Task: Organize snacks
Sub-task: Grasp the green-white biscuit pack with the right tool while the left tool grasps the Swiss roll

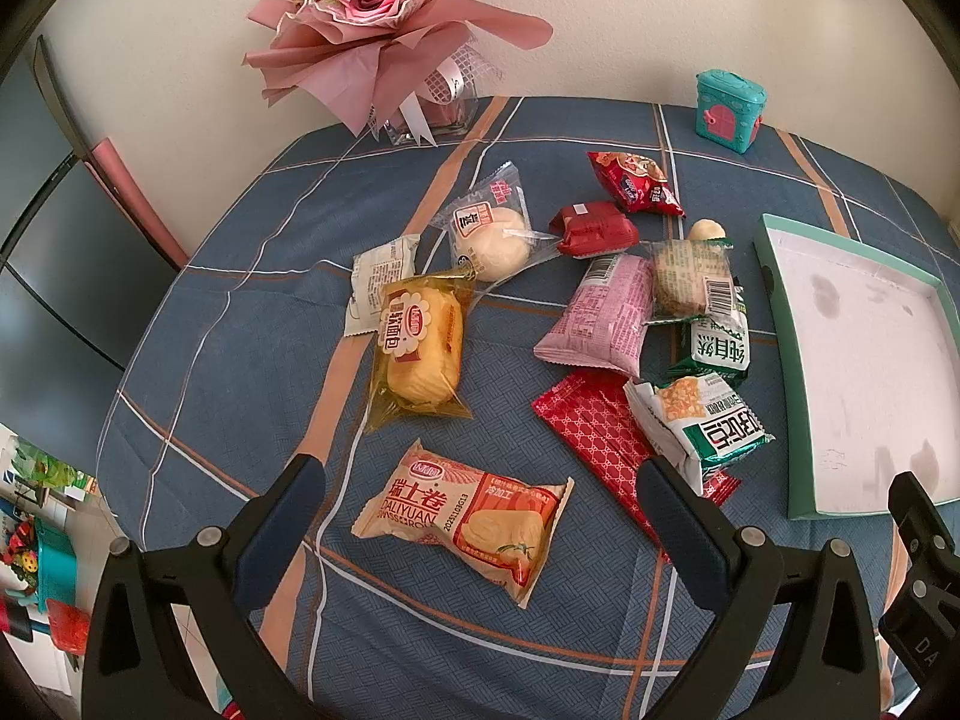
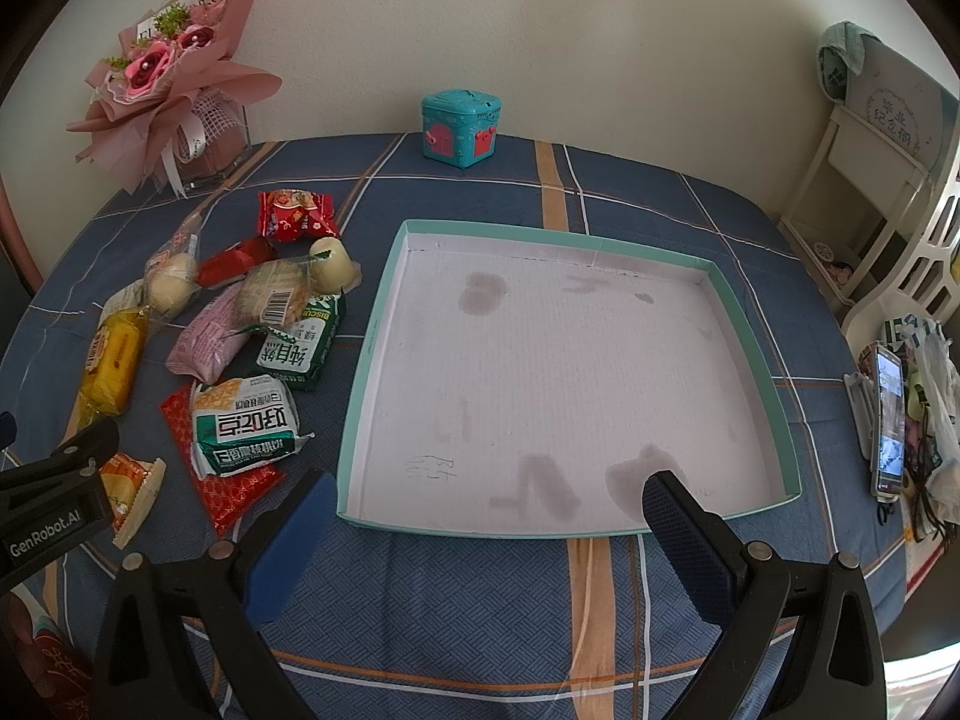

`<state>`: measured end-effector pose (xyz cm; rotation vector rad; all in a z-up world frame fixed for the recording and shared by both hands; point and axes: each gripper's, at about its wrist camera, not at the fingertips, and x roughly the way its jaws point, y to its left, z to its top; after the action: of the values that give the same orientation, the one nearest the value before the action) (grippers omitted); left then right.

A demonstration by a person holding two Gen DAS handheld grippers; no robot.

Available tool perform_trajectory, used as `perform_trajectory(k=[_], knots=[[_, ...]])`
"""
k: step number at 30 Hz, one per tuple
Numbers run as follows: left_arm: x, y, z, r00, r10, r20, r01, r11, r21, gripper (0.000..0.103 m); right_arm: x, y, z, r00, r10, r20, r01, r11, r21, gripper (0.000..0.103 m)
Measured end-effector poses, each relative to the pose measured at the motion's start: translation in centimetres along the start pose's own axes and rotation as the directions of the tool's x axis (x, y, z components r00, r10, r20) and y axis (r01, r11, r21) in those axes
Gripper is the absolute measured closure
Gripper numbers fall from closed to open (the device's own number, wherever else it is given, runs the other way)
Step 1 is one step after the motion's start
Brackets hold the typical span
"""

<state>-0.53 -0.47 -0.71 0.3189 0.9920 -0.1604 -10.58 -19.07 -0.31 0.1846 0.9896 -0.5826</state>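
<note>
Several wrapped snacks lie on the blue plaid tablecloth. An orange Swiss roll pack (image 1: 462, 519) lies between the fingers of my open left gripper (image 1: 480, 510), which hovers over it. A yellow bread pack (image 1: 420, 348), a pink pack (image 1: 600, 318), a red foil pack (image 1: 600, 438) and a green-white biscuit pack (image 1: 702, 420) lie beyond. A shallow teal-rimmed white tray (image 2: 750, 324) stands empty to the right. My right gripper (image 2: 486, 510) is open and empty at the tray's near edge. The snack pile (image 2: 240, 324) lies left of it.
A pink bouquet in a glass vase (image 1: 384, 30) stands at the back left. A small teal box (image 2: 461, 129) stands at the back. A phone (image 2: 888, 420) and bags lie at the right edge. The table edge curves on the left.
</note>
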Motion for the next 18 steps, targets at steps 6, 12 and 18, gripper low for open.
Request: perform_trajectory(k=[6,12,18], knots=[[0.1,-0.1,-0.1,1.000,0.002,-0.004,-0.002,1.000,0.002,0.000,-0.1,0.2,0.0,1.000,0.001,0.001,-0.001,1.000,-0.003,0.000],[0.1,1.1,0.1,0.999,-0.033,-0.023,0.032,0.999,-0.044,0.000,-0.4,0.7,0.2,0.999,0.049,0.003,-0.049,0.999,-0.020,0.000],[0.6,5.2,0.2,0.994,-0.084,-0.073,0.071,0.982,-0.173,0.000,-0.5,2.4,0.7,0.972,0.236,-0.003,-0.236,0.971,-0.021,0.000]])
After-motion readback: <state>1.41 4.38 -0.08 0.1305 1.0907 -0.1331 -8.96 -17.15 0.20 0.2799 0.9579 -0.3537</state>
